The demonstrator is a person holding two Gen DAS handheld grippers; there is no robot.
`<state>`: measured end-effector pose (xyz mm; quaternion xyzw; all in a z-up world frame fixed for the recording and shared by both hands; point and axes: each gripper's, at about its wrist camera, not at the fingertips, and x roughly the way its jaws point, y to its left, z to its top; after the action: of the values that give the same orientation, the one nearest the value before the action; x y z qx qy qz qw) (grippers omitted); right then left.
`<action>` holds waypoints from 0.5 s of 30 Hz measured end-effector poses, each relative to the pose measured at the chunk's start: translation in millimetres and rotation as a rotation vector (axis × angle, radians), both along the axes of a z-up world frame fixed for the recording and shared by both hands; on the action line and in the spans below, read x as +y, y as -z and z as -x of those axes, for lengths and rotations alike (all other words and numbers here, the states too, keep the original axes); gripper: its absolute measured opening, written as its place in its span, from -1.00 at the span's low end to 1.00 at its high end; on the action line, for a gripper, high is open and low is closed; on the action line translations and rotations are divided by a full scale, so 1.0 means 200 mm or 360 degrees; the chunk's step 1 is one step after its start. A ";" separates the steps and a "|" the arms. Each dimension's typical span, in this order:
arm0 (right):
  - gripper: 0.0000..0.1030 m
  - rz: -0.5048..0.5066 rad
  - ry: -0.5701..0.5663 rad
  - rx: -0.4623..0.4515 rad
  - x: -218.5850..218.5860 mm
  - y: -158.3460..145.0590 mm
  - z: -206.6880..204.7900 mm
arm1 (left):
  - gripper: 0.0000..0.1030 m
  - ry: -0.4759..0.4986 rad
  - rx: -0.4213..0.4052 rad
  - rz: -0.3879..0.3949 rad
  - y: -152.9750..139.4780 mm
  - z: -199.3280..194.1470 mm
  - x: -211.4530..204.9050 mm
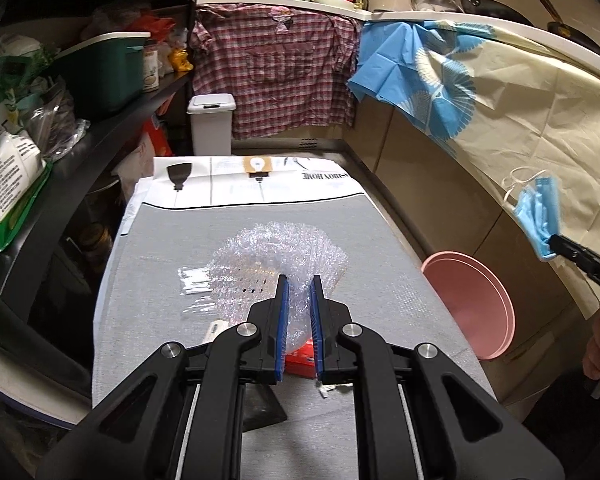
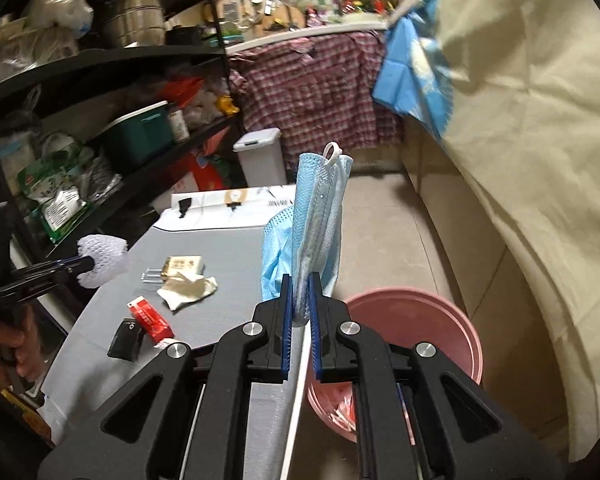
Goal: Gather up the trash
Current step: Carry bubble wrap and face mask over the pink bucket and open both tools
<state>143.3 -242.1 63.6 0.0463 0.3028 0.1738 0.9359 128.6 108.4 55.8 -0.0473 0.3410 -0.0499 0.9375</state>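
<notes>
My left gripper (image 1: 299, 280) is shut on a crumpled wad of clear bubble wrap (image 1: 276, 256), held just above the grey table (image 1: 172, 248). From the right wrist view the same bubble wrap (image 2: 102, 258) shows at the left gripper's (image 2: 85, 265) tip. My right gripper (image 2: 300, 280) is shut on a blue face mask (image 2: 316, 216), which stands up from the pads over the table's right edge. That face mask (image 1: 538, 210) also appears at far right in the left wrist view. A pink bin (image 2: 452, 328) with some trash inside sits on the floor below.
On the table lie a red packet (image 2: 150, 318), a black object (image 2: 126, 338), crumpled paper (image 2: 186, 290) and a tan packet (image 2: 184, 265). A white lidded bin (image 1: 212, 122) stands beyond the table. Dark shelves (image 1: 100, 136) line the left, cloth-draped counters the right.
</notes>
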 end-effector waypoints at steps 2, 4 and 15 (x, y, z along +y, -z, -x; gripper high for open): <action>-0.84 -0.0010 0.0027 0.0015 -0.03 0.03 -0.01 | -0.80 0.0018 0.0004 -0.0003 0.01 0.00 -0.03; -0.84 0.0003 0.0058 0.0010 -0.06 0.04 -0.01 | -0.80 0.0032 0.0010 -0.0005 0.02 0.00 -0.06; -0.84 0.0007 0.0179 0.0048 -0.21 0.12 -0.07 | -0.80 0.0099 -0.0047 0.0033 -0.04 -0.02 -0.24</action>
<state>156.4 -284.5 39.1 0.0640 0.3142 0.1194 0.9396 132.2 60.4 63.2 -0.0457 0.3279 -0.0832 0.9399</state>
